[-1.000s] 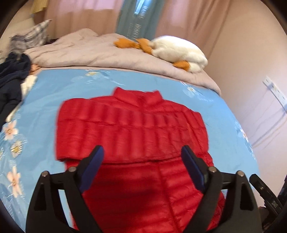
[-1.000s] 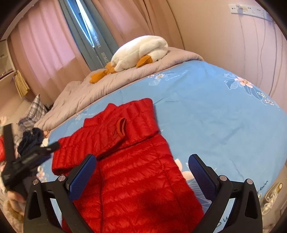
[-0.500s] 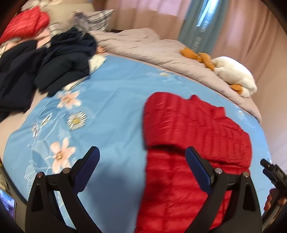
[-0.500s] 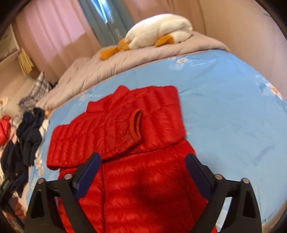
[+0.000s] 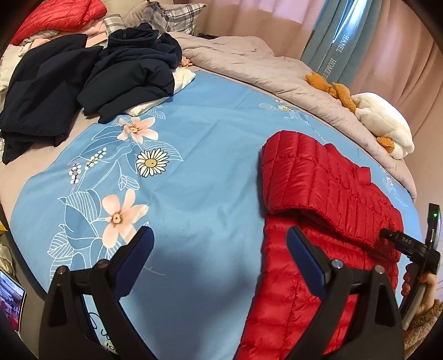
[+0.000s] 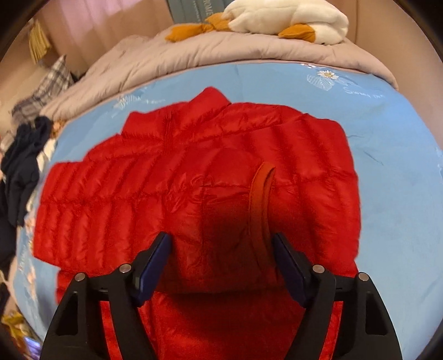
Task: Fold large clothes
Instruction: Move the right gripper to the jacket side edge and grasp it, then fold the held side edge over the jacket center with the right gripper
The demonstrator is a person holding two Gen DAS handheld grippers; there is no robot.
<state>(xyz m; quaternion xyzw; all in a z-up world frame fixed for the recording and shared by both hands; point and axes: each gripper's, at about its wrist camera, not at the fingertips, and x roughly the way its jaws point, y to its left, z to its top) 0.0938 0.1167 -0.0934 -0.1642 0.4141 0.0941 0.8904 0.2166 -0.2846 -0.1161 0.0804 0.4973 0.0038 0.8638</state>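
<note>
The red down jacket [image 6: 193, 177], light, soft and slippery, is best pinched at its folded sleeve edge; right gripper [image 6: 221, 265] fingers have been closing around it, left gripper [image 5: 218, 249] fingers apart.

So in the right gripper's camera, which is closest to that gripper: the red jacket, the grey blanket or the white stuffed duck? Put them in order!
From the right gripper:
1. Red jacket, right under the fingers.
2. Grey blanket, bunched across the bed beyond the jacket.
3. White stuffed duck, lying on top of the blanket at the far end.
</note>
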